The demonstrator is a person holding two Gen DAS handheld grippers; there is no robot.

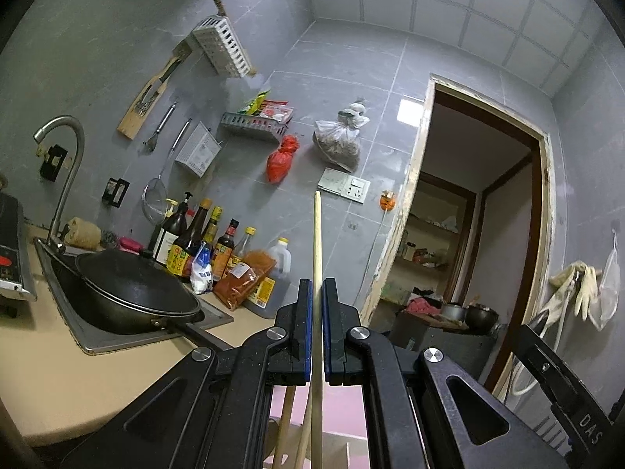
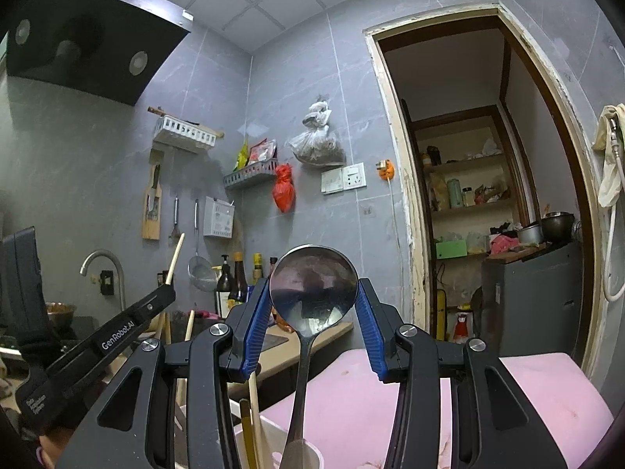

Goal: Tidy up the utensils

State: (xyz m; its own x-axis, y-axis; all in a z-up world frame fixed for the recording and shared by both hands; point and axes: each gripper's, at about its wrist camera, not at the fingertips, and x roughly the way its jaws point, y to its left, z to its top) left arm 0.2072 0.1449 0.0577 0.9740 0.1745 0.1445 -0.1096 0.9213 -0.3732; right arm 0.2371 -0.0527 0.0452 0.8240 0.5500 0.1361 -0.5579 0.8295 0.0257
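Pale wooden chopstick; shiny silver spoon; blue pads on black grippers; pink board; grey wall tiles; red bag.

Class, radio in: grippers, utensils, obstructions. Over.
Left gripper shut on chopstick. Right gripper shut on spoon bowl. White holder below, chopsticks inside. No obstruction seen.

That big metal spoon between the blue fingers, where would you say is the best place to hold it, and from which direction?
Judging by its shape, grip the spoon across the bowl's two round edges, as the right gripper does now, coming in level from the bowl's back. The bowl is wide and stands upright, giving the pads two opposite rims. The thin handle hangs down into the white holder, likelier to twist.
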